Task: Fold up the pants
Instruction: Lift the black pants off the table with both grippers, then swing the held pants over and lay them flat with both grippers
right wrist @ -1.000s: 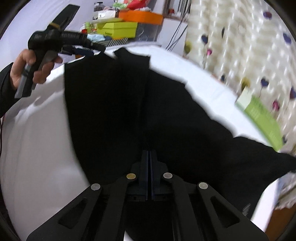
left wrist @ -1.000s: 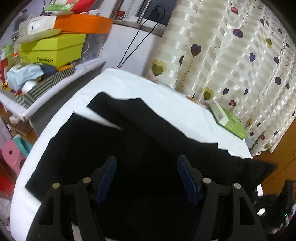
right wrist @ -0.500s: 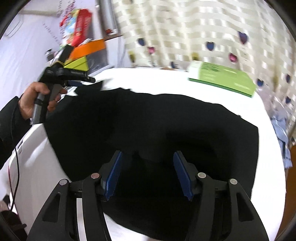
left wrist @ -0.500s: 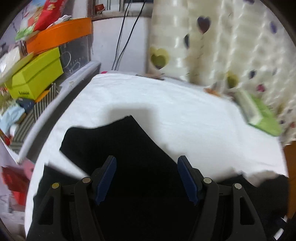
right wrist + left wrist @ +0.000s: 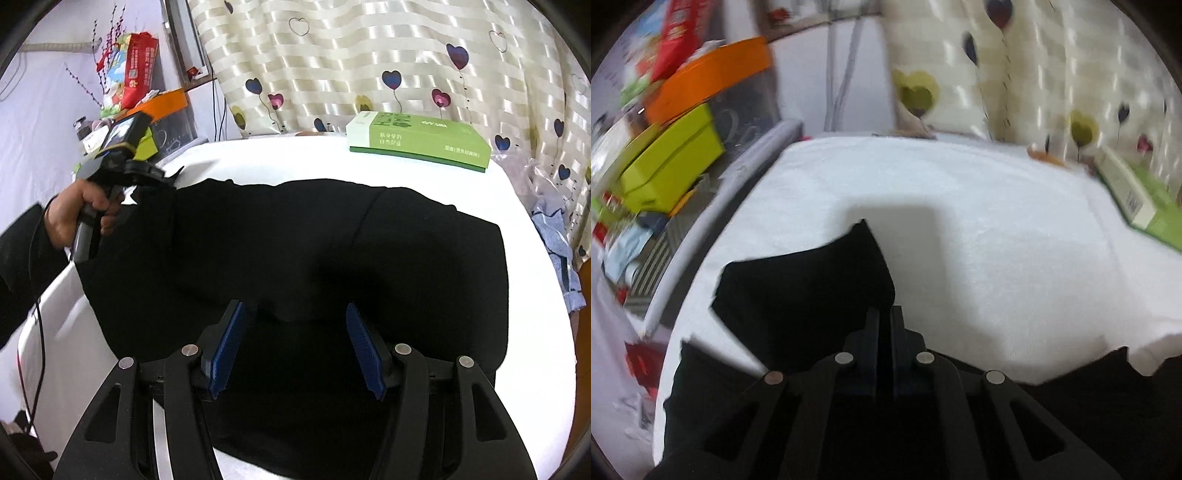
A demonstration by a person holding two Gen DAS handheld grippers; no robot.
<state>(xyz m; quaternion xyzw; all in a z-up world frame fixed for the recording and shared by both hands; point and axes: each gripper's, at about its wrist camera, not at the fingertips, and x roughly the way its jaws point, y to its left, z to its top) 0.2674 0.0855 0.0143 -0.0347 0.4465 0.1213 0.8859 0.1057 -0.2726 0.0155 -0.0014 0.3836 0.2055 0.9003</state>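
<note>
White cloth covers the counter (image 5: 535, 314), heart-patterned curtains (image 5: 369, 55) hanging behind it. Black pants (image 5: 295, 240) lie spread across the middle, a green box (image 5: 421, 142) beyond them. Over at the pants' far left end, the left claw (image 5: 884, 314) is clenched on a fabric corner. Nearer, the right claw (image 5: 295, 347) hovers released above the cloth.

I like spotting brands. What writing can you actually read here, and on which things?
Green box on the white cover: Chinese lettering on its top, too small to read.
Red package on the shelf: printed text, too small to read.
Left wrist view: everything blurred, barcode label on the green box unreadable.
Nothing can be quoted.
</note>
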